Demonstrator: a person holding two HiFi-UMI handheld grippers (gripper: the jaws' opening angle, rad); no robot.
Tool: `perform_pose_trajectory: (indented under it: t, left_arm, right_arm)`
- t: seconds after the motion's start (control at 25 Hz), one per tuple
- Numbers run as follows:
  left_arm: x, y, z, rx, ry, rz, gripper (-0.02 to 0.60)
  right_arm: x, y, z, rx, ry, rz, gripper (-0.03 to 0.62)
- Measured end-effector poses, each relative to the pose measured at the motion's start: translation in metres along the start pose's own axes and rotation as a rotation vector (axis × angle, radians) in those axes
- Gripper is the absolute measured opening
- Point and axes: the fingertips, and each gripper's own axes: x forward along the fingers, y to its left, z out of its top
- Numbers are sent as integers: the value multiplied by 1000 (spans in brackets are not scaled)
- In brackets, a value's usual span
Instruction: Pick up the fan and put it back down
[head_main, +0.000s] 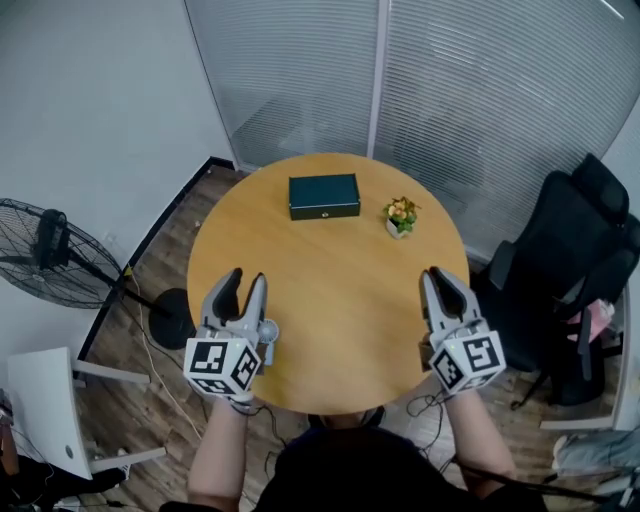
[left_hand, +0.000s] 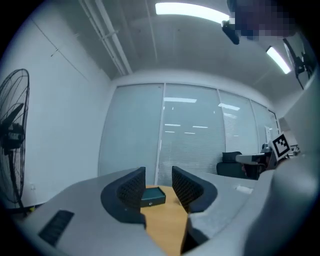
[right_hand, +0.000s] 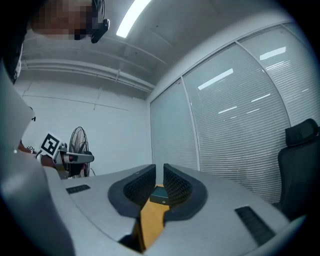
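Black fan (head_main: 48, 255) stood at the frame's far left, well apart from the left gripper (head_main: 246, 285), jaws parted, empty; right gripper (head_main: 441, 280) narrowly parted, empty.

Head view: looking from above and steeply down on the round table (head_main: 330, 330), with the left gripper (head_main: 245, 280) at lower left and the right gripper (head_main: 438, 274) at lower right. Both gripper views: riding low and level over the tabletop, facing the glass wall (left_hand: 190, 140). Shared by all three: the dark box (head_main: 324, 196), framed between the jaws in both gripper views, and the fan (head_main: 45, 250) at the left.
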Motion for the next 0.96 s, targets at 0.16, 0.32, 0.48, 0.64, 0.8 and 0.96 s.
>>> perform_pose_trajectory:
  t: [0.16, 0.32, 0.48, 0.64, 0.8, 0.96]
  left_arm:
    - [-3, -25, 43, 80, -80, -38, 161]
    - [-6, -37, 63, 130, -122, -48, 158]
    - [-6, -40, 64, 126, -122, -53, 155]
    - [-5, -39, 63, 125, -123, -51, 153]
    - [-1, -38, 63, 126, -123, -48, 152]
    - [1, -37, 62, 130, -124, -46, 152]
  right_arm:
    - [-3, 3, 6, 2, -18, 3, 35]
    - [-7, 0, 15, -1, -32, -6, 34]
    - [-9, -1, 20, -9, -40, -6, 34]
    - [-8, 1, 20, -14, -41, -1, 34]
    - [-6, -2, 20, -14, -37, -2, 32]
    - [-3, -2, 18, -17, -36, 3, 32]
